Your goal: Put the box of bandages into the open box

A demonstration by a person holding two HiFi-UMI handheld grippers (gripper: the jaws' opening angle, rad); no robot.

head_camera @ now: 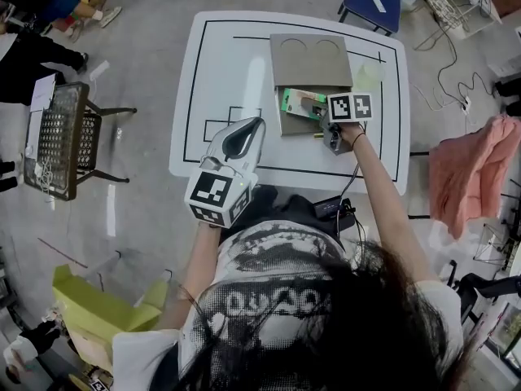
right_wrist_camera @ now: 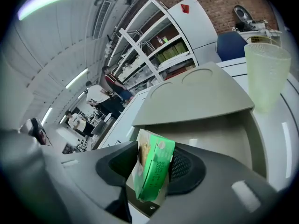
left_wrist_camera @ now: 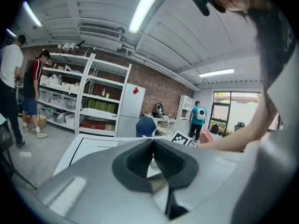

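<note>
Just one bandage box (right_wrist_camera: 153, 169) (one open box (head_camera: 313, 59))

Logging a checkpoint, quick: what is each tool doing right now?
Left tool: closed, empty.
Right tool: open, bandage box loose between its jaws.

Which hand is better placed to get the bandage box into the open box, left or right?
Right. The bandage box stands between the right gripper's jaws, over the open box; the left gripper is shut and empty, off to the side.
</note>
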